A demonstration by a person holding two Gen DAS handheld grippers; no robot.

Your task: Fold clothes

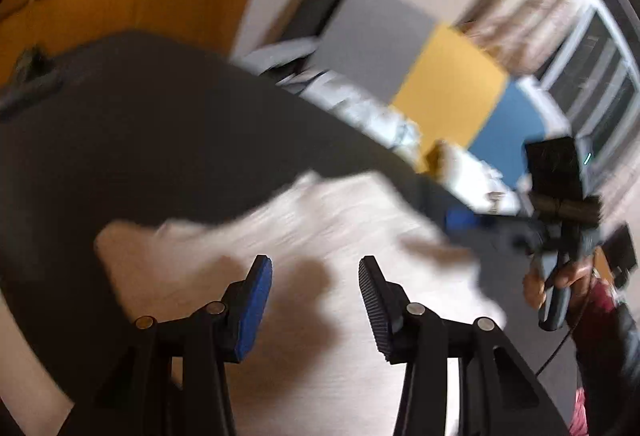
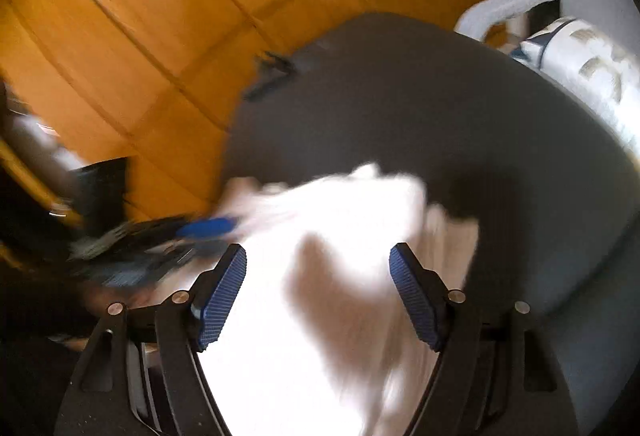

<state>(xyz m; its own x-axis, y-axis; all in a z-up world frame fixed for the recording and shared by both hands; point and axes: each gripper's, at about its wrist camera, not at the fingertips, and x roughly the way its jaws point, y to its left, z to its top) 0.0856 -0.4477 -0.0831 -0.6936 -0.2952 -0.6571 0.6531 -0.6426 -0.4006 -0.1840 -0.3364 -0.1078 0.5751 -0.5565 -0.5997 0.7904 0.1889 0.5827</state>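
A white garment [image 1: 304, 236] lies spread on a dark grey surface [image 1: 160, 124], blurred by motion. My left gripper [image 1: 316, 276] hovers just above it, jaws open, nothing pressed between the pads, its shadow on the cloth. In the right wrist view my right gripper [image 2: 318, 256] stands open over the same white garment [image 2: 340, 220], with only cloth below the gap. The right gripper [image 1: 480, 226] also shows at the cloth's right edge in the left wrist view, held by a hand [image 1: 560, 280] in a maroon sleeve. The left gripper [image 2: 180, 248] is a blur at the cloth's left edge.
Orange wooden panels [image 2: 160, 16] rise behind the grey surface [image 2: 440, 96]. A small dark object [image 2: 272, 72] lies at its far corner. Patterned bedding [image 2: 592, 76] runs along its far side. A window [image 1: 592, 68] and yellow and blue panels [image 1: 452, 88] fill the background.
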